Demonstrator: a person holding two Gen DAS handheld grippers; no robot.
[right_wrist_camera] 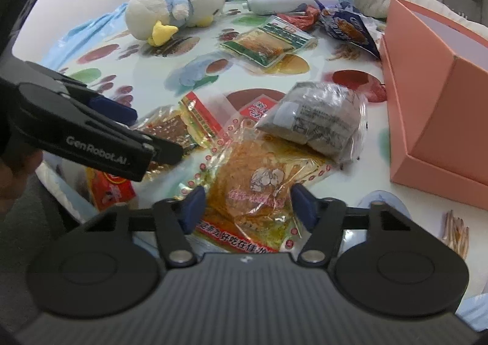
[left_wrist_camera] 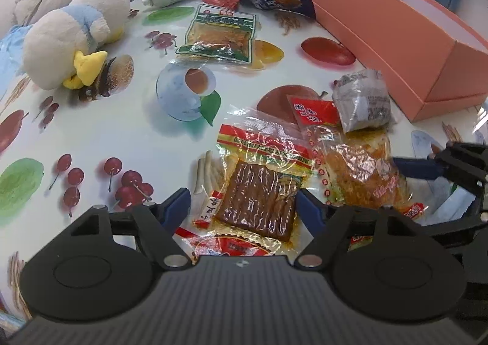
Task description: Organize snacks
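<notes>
Straddling a brown snack packet (left_wrist_camera: 256,192), the left gripper (left_wrist_camera: 241,207) stands wide; the right gripper (right_wrist_camera: 247,207), half-open, brackets an orange packet (right_wrist_camera: 256,186). Both lie near the pink box (right_wrist_camera: 442,107).

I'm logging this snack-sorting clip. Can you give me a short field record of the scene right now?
surface: fruit-print tablecloth
container: pink box, open, no snacks seen inside
left gripper: straddles brown snack pack
right gripper: straddles orange snack pack
between pack and box: grey wrapped snack
farther back: green snack pack, plush duck
</notes>
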